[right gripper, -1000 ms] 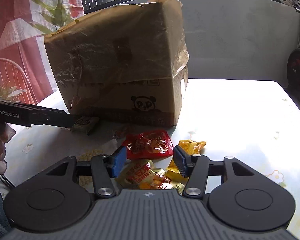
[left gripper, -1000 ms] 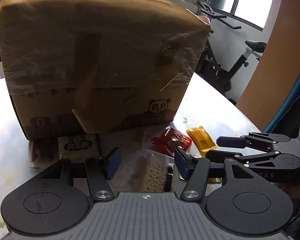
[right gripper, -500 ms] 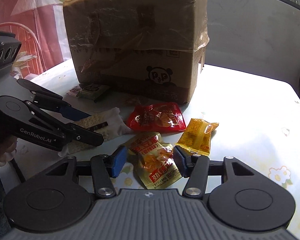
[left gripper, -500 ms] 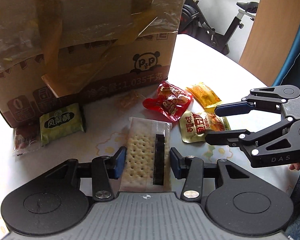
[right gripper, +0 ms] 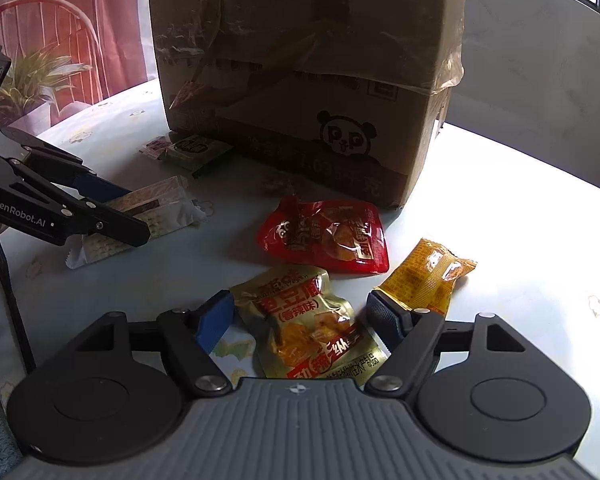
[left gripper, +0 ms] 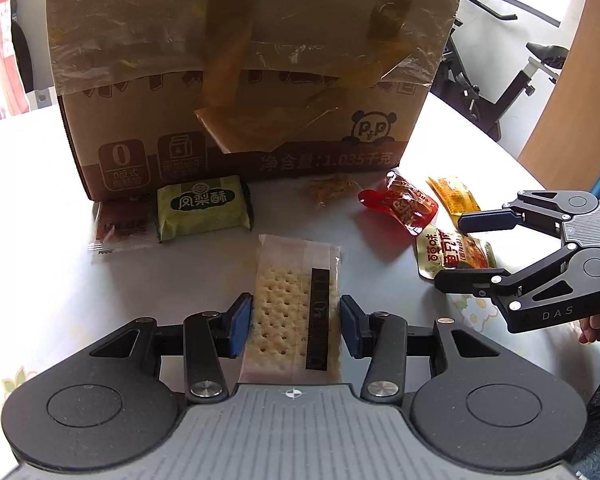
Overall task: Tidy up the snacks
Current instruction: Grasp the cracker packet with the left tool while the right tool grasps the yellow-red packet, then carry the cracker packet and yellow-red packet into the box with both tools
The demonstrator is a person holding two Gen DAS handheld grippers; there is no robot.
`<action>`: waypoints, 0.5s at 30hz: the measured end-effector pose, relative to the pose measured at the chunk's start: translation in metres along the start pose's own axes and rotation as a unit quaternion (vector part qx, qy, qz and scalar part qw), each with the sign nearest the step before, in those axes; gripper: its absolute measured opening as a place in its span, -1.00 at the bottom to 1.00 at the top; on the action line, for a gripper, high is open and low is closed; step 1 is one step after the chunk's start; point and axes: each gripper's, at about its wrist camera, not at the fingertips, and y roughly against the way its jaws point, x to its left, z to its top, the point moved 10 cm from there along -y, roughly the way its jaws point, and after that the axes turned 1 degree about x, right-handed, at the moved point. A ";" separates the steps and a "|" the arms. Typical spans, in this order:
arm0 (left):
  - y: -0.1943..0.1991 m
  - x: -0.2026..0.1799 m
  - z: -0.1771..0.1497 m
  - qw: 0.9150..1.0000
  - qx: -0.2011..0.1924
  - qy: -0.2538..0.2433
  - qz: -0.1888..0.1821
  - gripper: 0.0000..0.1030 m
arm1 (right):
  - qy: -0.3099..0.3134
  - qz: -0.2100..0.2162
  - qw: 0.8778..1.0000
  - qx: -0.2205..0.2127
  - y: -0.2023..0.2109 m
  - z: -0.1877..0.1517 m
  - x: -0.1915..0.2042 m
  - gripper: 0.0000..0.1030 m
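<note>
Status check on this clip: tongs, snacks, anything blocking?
Left tongs open, straddling cracker packet. Right tongs open around gold pouch. Nothing gripped yet. Orange packet touches right finger; cardboard box close behind.

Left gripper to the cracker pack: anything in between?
Nothing visible. The cracker pack already lies between the open fingers of the left gripper, flat on the table. The green snack and the gold pouch lie off to either side, clear of it.

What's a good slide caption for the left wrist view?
Left gripper open around a cracker pack on the table, snacks scattered before a taped box.
</note>
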 end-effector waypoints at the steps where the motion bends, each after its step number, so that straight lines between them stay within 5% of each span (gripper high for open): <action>1: 0.001 0.000 0.000 1.000 -0.001 0.002 0.000 -0.05 | -0.002 -0.002 1.000 0.000 0.000 0.000 0.000 0.47; 15: 0.008 0.008 -0.008 1.000 -0.009 0.028 -0.009 -0.06 | -0.030 -0.008 1.000 -0.002 0.005 0.002 0.030 -0.19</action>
